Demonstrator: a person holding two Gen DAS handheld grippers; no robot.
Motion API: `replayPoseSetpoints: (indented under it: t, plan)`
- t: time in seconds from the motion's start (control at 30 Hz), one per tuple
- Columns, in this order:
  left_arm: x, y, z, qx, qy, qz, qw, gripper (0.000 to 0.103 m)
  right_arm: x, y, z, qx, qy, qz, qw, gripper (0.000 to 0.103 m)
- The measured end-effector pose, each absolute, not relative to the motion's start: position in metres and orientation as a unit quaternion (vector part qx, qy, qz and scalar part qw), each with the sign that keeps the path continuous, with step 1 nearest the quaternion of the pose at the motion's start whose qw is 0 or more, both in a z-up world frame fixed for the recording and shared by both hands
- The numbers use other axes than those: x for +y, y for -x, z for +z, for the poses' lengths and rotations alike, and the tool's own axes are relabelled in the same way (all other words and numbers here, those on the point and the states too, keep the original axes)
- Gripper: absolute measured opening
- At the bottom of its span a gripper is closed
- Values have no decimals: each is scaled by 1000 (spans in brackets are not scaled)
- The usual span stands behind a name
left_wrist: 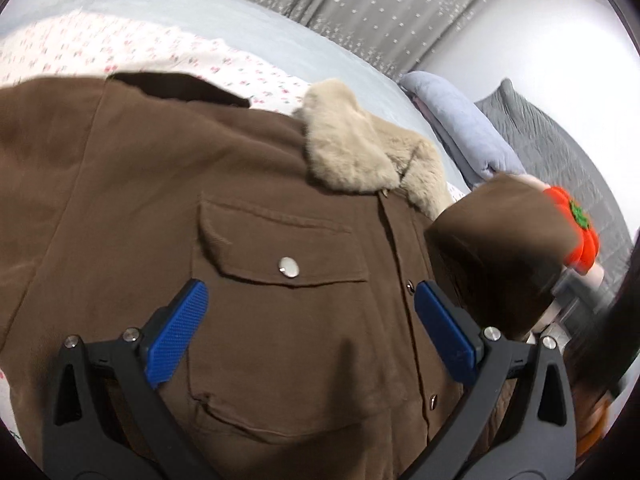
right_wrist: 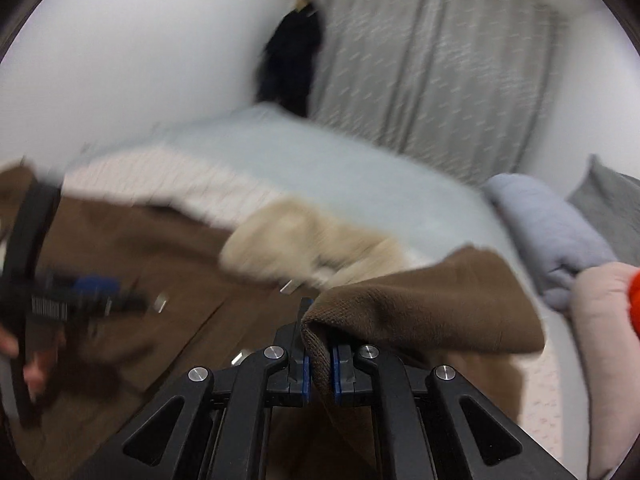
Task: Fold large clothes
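The right tool point(right_wrist: 318, 364) is clamped on the brown sleeve point(right_wrist: 420, 304), right of the jacket point(left_wrist: 240, 200); the left tool point(left_wrist: 310, 332) hovers spread, empty, over its chest.

I see a grey curtain point(left_wrist: 360, 12), a folded blue blanket point(right_wrist: 548, 232), a floral sheet point(left_wrist: 120, 56), and a dark hanging garment point(right_wrist: 290, 60).

The right wrist view is smeared throughout by motion blur. The left gripper point(right_wrist: 80, 300) is rendered indistinct there. The brown coat point(left_wrist: 280, 320) is cut off at the lower frame edge; its sleeve point(left_wrist: 500, 248) is blurred.
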State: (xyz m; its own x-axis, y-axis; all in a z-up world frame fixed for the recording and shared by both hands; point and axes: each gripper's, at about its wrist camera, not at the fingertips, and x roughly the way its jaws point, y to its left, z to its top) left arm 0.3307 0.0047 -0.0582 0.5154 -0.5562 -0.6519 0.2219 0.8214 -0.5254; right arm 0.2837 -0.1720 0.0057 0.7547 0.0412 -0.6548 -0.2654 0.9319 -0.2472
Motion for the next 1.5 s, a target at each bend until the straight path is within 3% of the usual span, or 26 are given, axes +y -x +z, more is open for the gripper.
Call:
replayPoseSetpoints:
  t: [0.07,0.13,0.2,0.33,0.5,0.67,0.73,0.8,0.83,0.87,1.07,1.2,1.27,1.3,1.33,1.37,1.47,1.5]
  plan:
    - [7,-332,-60,435,194,-225,850,103,-160,-282,-30,381,169,101,903,10]
    - [7,-332,-60,435,194,-220,852,103,-151,-283,-60,427,169,111,882,19]
    - [6,-331,-60,437,191,-220,851,103,-152,-278,-70,421,163,113,885,21]
    - [-2,-328,-53,443,172,-233,848,103,-178,-276,-44,450,68,152,877,29]
    - [-18,-339,-44,465,186,-287,817,103,-235,-245,7,384,-2,149,911,61]
    - [-45,-367,-53,505,189,-299,788,100,-302,-233,31,365,-44,77,927,68]
    - [-58,-376,-60,522,181,-294,780,84,-332,-230,35,361,-59,41,930,69]
    - [-71,-381,-64,528,153,-271,790,46,-358,-225,37,355,-82,13,931,73]
    - [-78,-380,-61,522,129,-256,804,35,-375,-223,39,351,-99,-3,931,74]
    - [-84,-377,-54,511,107,-251,815,9,-390,-224,41,348,-115,-16,930,75]
    - [-74,-333,9,387,116,-292,867,10,-451,-242,32,355,-179,-50,916,76]
    - [-68,-340,-9,410,111,-255,869,10,-476,-288,0,386,-239,-56,889,76]
    - [-67,-346,-26,427,108,-243,864,10,-485,-307,-20,401,-276,-55,872,75]
    - [-69,-347,-33,430,104,-237,865,10,-488,-316,-31,410,-291,-52,863,63]
    - [-68,-347,-36,430,101,-234,866,10,-490,-325,-41,416,-304,-47,856,50]
    - [-69,-345,-40,429,100,-233,867,10,-489,-332,-46,420,-303,-43,854,15]
    - [-66,-338,-43,409,104,-244,873,10,-474,-332,-29,366,-228,-63,900,7]
    - [-66,-340,-51,410,111,-253,869,10,-473,-341,-40,393,-197,-93,893,7]
